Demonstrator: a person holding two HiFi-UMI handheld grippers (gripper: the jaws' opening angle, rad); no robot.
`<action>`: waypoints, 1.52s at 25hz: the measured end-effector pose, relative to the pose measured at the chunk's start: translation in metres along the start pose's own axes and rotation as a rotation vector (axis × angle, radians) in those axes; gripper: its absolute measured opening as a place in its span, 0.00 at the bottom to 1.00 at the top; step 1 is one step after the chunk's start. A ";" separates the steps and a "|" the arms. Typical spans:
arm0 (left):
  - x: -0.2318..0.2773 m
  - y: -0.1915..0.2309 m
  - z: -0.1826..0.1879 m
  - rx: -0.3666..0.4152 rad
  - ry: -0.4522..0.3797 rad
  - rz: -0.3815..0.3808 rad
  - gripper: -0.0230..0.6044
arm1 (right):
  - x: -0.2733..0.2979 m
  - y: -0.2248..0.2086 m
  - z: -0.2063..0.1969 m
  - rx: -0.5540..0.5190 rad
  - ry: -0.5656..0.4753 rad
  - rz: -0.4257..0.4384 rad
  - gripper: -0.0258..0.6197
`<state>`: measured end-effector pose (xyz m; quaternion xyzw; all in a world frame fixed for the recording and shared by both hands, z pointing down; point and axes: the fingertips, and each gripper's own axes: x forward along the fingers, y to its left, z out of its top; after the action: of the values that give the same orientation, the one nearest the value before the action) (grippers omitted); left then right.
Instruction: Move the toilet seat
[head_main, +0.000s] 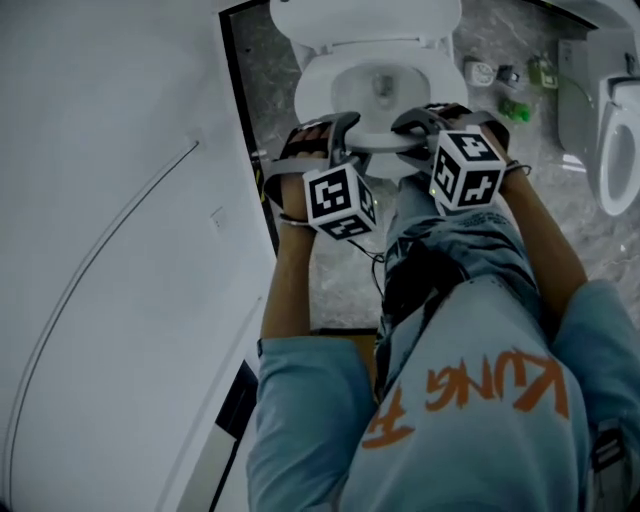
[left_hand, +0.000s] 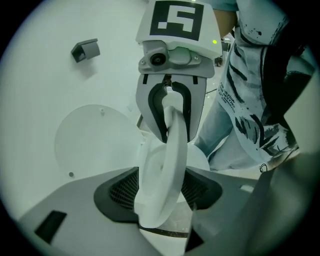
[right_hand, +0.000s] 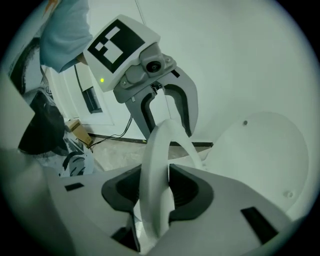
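Since the toilet seat (head_main: 385, 142) looks like stiff, slick, lightish plastic, its front rim seems the spot to hold. Left tool (head_main: 342, 142) and right tool (head_main: 418, 127) both pinch it there, above the bowl (head_main: 312, 92).

The person wears a pale blue shirt (head_main: 470, 400) with orange lettering. The left gripper (head_main: 345, 135) and right gripper (head_main: 418, 122) are grey with black curved fingers (right_hand: 189, 110). Each carries a white marker cube (head_main: 340, 200), and a green light (right_hand: 101, 80) glows just beneath it.
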<state>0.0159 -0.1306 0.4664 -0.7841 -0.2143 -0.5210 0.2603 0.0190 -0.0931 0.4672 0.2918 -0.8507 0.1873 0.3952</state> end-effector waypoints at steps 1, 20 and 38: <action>-0.003 0.007 0.003 -0.010 -0.002 0.013 0.43 | -0.005 -0.006 0.002 0.005 -0.007 -0.022 0.25; -0.025 0.149 0.037 -0.211 0.006 0.157 0.39 | -0.086 -0.134 0.016 -0.096 -0.064 -0.233 0.13; 0.000 0.264 0.052 -0.223 0.080 0.298 0.40 | -0.130 -0.260 -0.001 -0.048 -0.031 -0.586 0.13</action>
<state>0.2129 -0.3015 0.4007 -0.8099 -0.0264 -0.5279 0.2544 0.2544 -0.2445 0.3893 0.5185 -0.7402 0.0404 0.4263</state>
